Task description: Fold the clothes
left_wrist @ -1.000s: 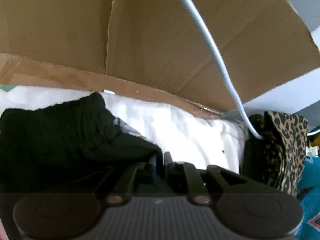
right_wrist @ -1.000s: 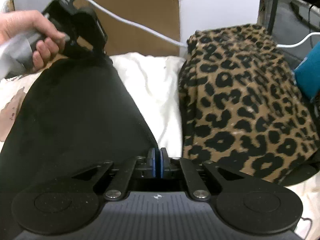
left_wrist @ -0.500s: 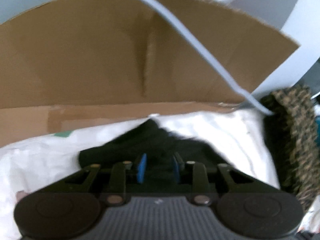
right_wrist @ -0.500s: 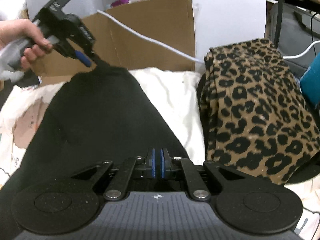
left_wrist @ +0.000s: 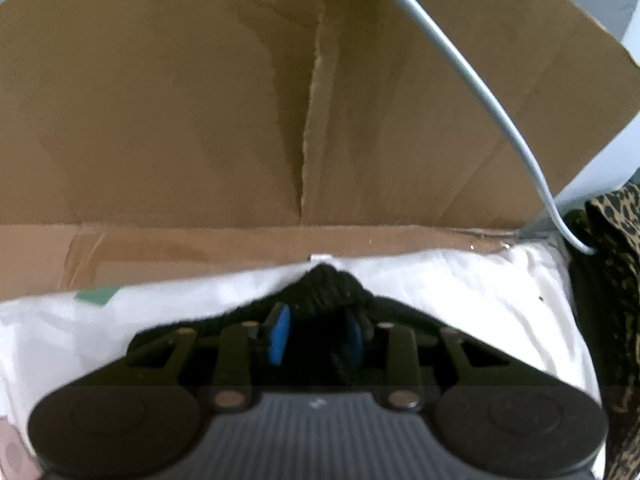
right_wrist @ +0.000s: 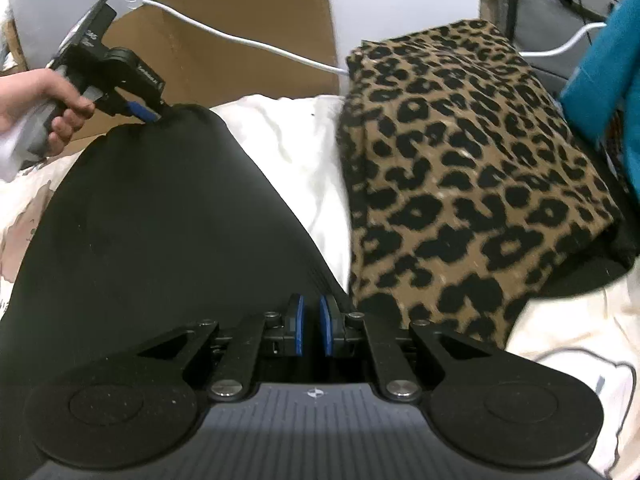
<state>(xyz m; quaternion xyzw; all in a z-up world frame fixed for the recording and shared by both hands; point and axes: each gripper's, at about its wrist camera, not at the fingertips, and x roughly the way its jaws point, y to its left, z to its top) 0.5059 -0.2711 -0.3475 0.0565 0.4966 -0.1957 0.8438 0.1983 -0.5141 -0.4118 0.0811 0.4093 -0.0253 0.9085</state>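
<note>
On white bedding, black knit garment lies flat, long axis running from near corner at R gripper away to far corner at L gripper.

L gripper: jaws opening, blue pads apart, bunched black fabric between them (looks slack, not pinched). Person's hand grips its handle at far-left of right wrist view; tips sit at garment's far edge, just before brown cardboard box wall.

R gripper: jaws opening too, narrow gap, near hem at/under tips; cannot tell if cloth sits between pads.

Judgement: both ends being let go, so this fold is laid. Next grab prob. turns on garment's long axis; R nearer the near hem, L nearer the far edge.

Folded leopard-print fabric stack lies just right of the garment, white cable behind.
</note>
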